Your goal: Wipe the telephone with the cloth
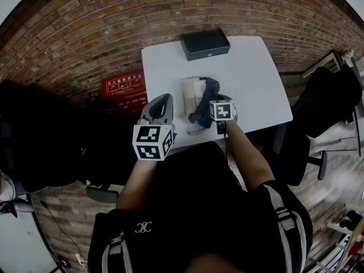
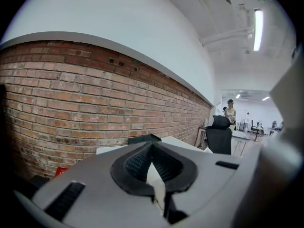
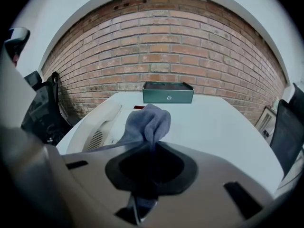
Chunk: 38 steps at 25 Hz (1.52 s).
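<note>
A cream telephone (image 1: 190, 93) lies on the white table (image 1: 250, 78), its handset (image 3: 95, 129) along its left side. A blue-grey cloth (image 1: 202, 108) is bunched over the phone's right part. My right gripper (image 1: 216, 103) is shut on the cloth (image 3: 148, 121), whose folds rise just beyond the jaws over the phone. My left gripper (image 1: 161, 107) hovers at the table's near left edge, left of the phone, lifted and aimed at the brick wall. Its jaws (image 2: 152, 148) meet at the tips with nothing held.
A dark green box (image 1: 205, 43) stands at the table's far edge against the brick wall (image 3: 156, 56). A red box (image 1: 123, 88) sits on the floor to the left. A black office chair (image 1: 318, 115) is to the right of the table. A person (image 2: 231, 112) stands far off.
</note>
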Motion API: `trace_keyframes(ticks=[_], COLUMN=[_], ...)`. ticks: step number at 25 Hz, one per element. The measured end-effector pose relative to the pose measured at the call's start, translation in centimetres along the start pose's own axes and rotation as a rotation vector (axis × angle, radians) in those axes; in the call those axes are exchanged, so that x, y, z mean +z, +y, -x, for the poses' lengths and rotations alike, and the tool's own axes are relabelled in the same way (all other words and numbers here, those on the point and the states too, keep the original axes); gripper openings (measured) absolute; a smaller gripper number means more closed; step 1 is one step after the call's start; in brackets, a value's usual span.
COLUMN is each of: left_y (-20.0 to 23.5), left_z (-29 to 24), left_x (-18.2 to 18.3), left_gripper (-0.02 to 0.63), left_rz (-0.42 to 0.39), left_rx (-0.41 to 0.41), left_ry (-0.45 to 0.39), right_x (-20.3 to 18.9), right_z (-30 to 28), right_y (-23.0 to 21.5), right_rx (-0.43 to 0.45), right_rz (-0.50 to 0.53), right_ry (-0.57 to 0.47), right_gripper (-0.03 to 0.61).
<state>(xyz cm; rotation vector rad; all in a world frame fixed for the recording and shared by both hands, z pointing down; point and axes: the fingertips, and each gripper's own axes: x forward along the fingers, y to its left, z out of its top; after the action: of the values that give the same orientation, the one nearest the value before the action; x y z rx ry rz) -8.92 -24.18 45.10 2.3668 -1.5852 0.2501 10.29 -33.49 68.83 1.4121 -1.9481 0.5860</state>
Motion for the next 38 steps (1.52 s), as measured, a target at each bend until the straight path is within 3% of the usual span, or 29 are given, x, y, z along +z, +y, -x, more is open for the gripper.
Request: trace_keyframes(ticks=[10, 22, 28, 35, 38], left_y=[1.4, 1.9, 2.2, 2.8, 2.4], left_z=[-0.1, 0.1, 0.7, 1.1, 1.0], left_x=[0.2, -0.3, -0.3, -0.9, -1.1], left_gripper=[-0.008, -0.008, -0.008, -0.008, -0.008], left_rz=[0.026, 0.043, 0.052, 0.066, 0.067], left_rx=[0.066, 0.104, 0.118, 0.113, 0.095], left_ry=[-0.007, 0.003, -0.001, 0.005, 0.009], right_x=[3.7, 6.8, 6.7, 5.2, 4.3], right_z=[-2.9, -4.5, -4.3, -3.5, -3.0], right_y=[-0.5, 3.8, 6.2, 7.5, 7.8], right_rx=[0.009, 0.079, 0.108, 0.135, 0.154], right_rz=[0.089, 0.324, 0.379, 0.517, 0.504], right_ry=[-0.017, -0.041, -0.044, -0.033, -0.019], right_gripper=[0.026, 0.026, 0.026, 0.026, 0.026])
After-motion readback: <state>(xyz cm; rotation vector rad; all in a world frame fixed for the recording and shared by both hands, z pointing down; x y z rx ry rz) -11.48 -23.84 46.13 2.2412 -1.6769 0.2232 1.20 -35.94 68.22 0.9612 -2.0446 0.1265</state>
